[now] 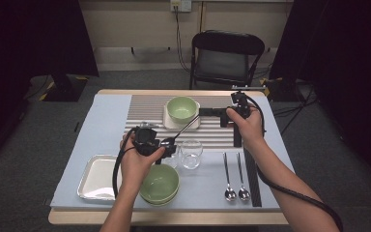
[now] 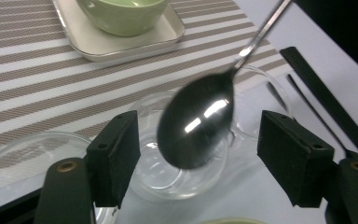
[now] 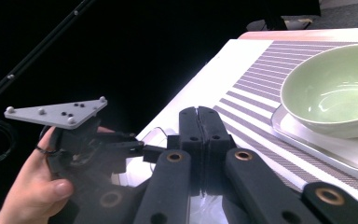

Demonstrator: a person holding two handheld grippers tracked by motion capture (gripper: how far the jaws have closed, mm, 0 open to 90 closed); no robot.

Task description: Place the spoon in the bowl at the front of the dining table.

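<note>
A metal spoon (image 1: 186, 128) hangs slanted over the table between the two grippers. My right gripper (image 1: 202, 112) points left and is shut on the end of its handle; in the right gripper view its jaws (image 3: 199, 122) are pressed together. The spoon's bowl (image 2: 196, 126) hovers between the pads of my left gripper (image 2: 204, 156), which stand wide and do not touch it. My left gripper (image 1: 170, 146) sits above two clear glass bowls (image 1: 192, 153); one glass bowl (image 2: 168, 179) lies right under the spoon.
A green bowl (image 1: 182, 108) rests on a white square plate (image 1: 170, 123) on the striped mat (image 1: 145, 108). Another green bowl (image 1: 159, 183) and a metal tray (image 1: 96, 176) sit near the front edge. Two spoons (image 1: 228, 174) and black sticks (image 1: 252, 176) lie at the right.
</note>
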